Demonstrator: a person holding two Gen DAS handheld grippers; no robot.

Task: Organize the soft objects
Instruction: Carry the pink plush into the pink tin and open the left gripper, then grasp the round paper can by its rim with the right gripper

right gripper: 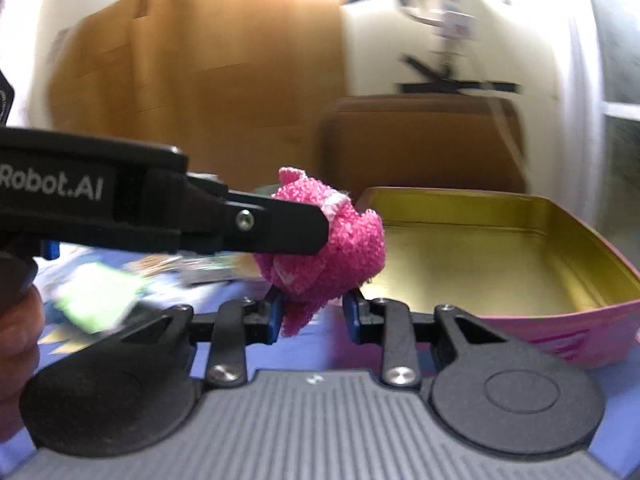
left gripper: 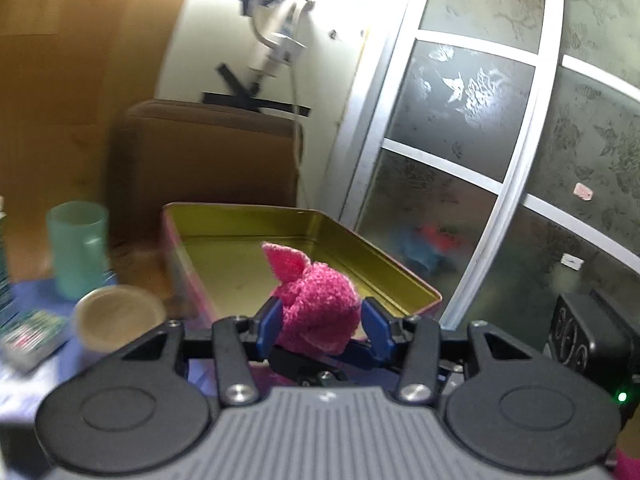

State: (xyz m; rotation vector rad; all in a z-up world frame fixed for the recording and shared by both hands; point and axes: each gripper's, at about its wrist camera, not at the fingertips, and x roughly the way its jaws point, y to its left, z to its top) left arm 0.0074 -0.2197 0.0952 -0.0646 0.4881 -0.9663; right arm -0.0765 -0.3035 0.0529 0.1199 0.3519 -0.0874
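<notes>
Each camera sat just behind its own tongs, looking forward and slightly down along them, close over the worktop. Both views shared the pink knitted toy (left gripper: 320, 304) (right gripper: 344, 248) and the open tin (left gripper: 304, 240) (right gripper: 500, 256) beyond the tongs.

Home: sofa (left gripper: 208, 152), frosted glass door (left gripper: 460, 128)

Pink knitted toy (left gripper: 316, 304), gold-lined tin (left gripper: 224, 240) (pink outside), mint-green cup (left gripper: 76, 248), blue cloth (right gripper: 328, 344).
</notes>
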